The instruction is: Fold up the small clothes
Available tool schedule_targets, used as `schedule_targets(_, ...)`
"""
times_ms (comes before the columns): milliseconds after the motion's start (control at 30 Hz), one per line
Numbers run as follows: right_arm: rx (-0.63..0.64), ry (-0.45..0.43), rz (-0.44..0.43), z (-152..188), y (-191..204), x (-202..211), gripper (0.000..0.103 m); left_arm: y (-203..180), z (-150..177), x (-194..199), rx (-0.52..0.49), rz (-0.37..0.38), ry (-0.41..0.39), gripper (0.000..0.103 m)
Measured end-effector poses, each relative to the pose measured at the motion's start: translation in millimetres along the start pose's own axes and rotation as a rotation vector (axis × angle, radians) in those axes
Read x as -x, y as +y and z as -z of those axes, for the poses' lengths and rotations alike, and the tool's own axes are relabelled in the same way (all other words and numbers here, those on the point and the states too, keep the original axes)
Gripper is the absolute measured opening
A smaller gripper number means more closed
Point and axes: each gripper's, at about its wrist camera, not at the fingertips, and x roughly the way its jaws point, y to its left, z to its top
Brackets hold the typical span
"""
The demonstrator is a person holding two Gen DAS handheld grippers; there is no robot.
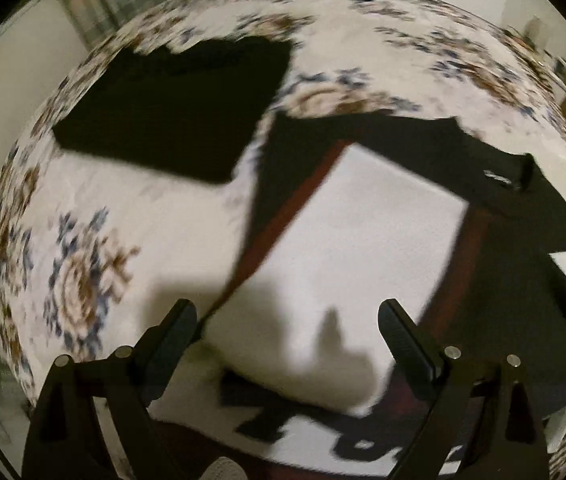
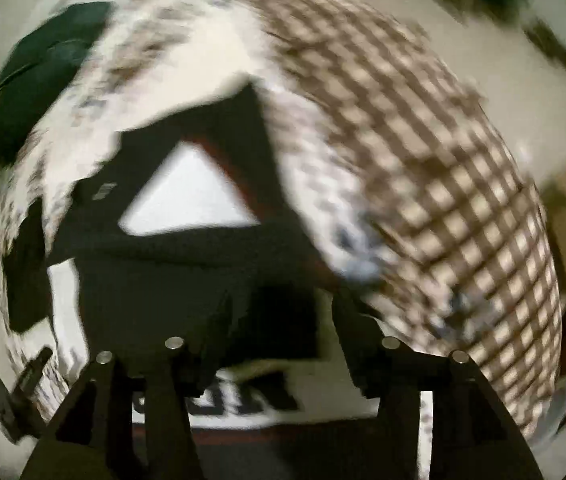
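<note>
Shirt (image 1: 363, 220) was matt white cloth with black and dark-red trim; bedspread (image 1: 83, 240) soft printed cloth; folded garment (image 1: 171, 108) matt black cloth; left gripper (image 1: 287, 332) matt black plastic.

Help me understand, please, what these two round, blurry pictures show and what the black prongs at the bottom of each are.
There is no robot here: a person holds a two-finger gripper in each hand, and a fisheye camera on each looks forward along its fingers, hence the round, bent pictures. The black prongs are those fingers. In the left wrist view the left gripper is open and holds nothing. In the right wrist view the right gripper also looks open, though blur makes that less sure. Both hover over a white and black garment with dark red trim spread on a floral-patterned white bedcover. A folded black cloth lies farther back, with a dark green bundle beyond. A brown checked blanket lies beside the cover.
</note>
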Motion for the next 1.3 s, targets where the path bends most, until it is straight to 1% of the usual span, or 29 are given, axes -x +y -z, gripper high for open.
schedule_targets(33,0.064,-0.005,-0.032,-1,24,-4,0.055,-10,-4,-4,-0.017,-0.002,0.0,0.094)
schedule_targets(100,0.111,0.023,-0.106,-5,56,-23,0.055,-24,-11,-20,-0.04,0.006,0.021,0.094)
schedule_targets(133,0.112,0.069,-0.164,-9,69,-41,0.05,-31,-12,-32,-0.065,0.002,0.037,0.094)
schedule_targets(167,0.096,0.118,-0.201,-15,80,-61,0.038,-35,-12,-41,-0.089,-0.017,0.049,0.094)
schedule_targets(200,0.092,0.148,-0.207,-20,85,-78,0.033,-39,-12,-52,-0.116,-0.037,0.065,0.094)
schedule_targets(233,0.094,0.144,-0.164,-25,85,-89,0.028,-40,-11,-61,-0.126,-0.037,0.081,0.094)
schedule_targets(267,0.091,0.113,-0.11,-33,83,-96,0.026,-37,-10,-66,-0.12,-0.032,0.088,0.094)
schedule_targets(333,0.061,0.075,-0.072,-47,72,-102,0.017,-29,-7,-69,-0.104,-0.014,0.085,0.094)
schedule_targets(367,0.049,0.08,-0.071,-52,64,-105,0.014,-27,-7,-69,-0.103,-0.011,0.081,0.094)
schedule_targets(433,0.04,0.103,-0.091,-54,58,-105,0.013,-22,-3,-64,-0.097,-0.011,0.08,0.094)
schedule_targets(500,0.043,0.098,-0.088,-52,58,-91,0.017,-16,1,-53,-0.077,-0.006,0.074,0.094)
schedule_targets(533,0.055,0.078,-0.089,-47,58,-76,0.017,-11,6,-44,-0.055,0.01,0.064,0.094)
schedule_targets(600,0.091,0.053,-0.122,-31,57,-52,0.02,-7,14,-33,-0.034,0.034,0.055,0.094)
schedule_targets(633,0.102,0.064,-0.121,-19,55,-46,0.022,-6,20,-32,-0.037,0.033,0.058,0.094)
schedule_targets(700,0.127,0.108,-0.082,5,48,-47,0.022,-7,31,-41,-0.066,0.016,0.084,0.094)
schedule_targets(733,0.144,0.13,-0.027,15,45,-56,0.022,-8,39,-52,-0.089,-0.002,0.106,0.094)
schedule_targets(767,0.143,0.155,0.014,26,38,-68,0.022,-8,45,-61,-0.101,-0.001,0.115,0.094)
schedule_targets(833,0.096,0.179,0.004,39,23,-82,0.022,-7,49,-64,-0.115,0.013,0.093,0.096)
schedule_targets(900,0.08,0.167,-0.01,39,21,-80,0.022,-5,45,-60,-0.118,0.04,0.093,0.096)
schedule_targets(933,0.061,0.163,-0.026,38,20,-74,0.025,-3,43,-56,-0.112,0.059,0.092,0.096)
schedule_targets(967,0.033,0.155,-0.062,37,18,-64,0.038,1,43,-48,-0.102,0.083,0.087,0.096)
schedule_targets(1000,0.003,0.137,-0.086,38,14,-52,0.048,7,44,-37,-0.092,0.107,0.073,0.096)
schedule_targets(1033,-0.02,0.113,-0.094,41,10,-38,0.066,12,46,-28,-0.09,0.117,0.062,0.096)
schedule_targets(1067,-0.039,0.086,-0.101,47,2,-21,0.073,20,52,-17,-0.087,0.125,0.048,0.096)
schedule_targets(1100,-0.056,0.071,-0.101,55,-6,-6,0.073,29,60,-6,-0.081,0.135,0.04,0.096)
schedule_targets(1167,-0.086,0.059,-0.085,75,-21,14,0.073,46,80,5,-0.059,0.151,0.051,0.096)
schedule_targets(1233,-0.114,0.071,-0.052,105,-43,29,0.074,65,107,12,-0.034,0.161,0.092,0.097)
schedule_targets(1267,-0.119,0.08,-0.037,118,-52,34,0.074,72,118,13,-0.024,0.155,0.112,0.098)
schedule_targets(1300,-0.132,0.097,-0.014,136,-64,35,0.074,82,135,12,-0.009,0.145,0.133,0.098)
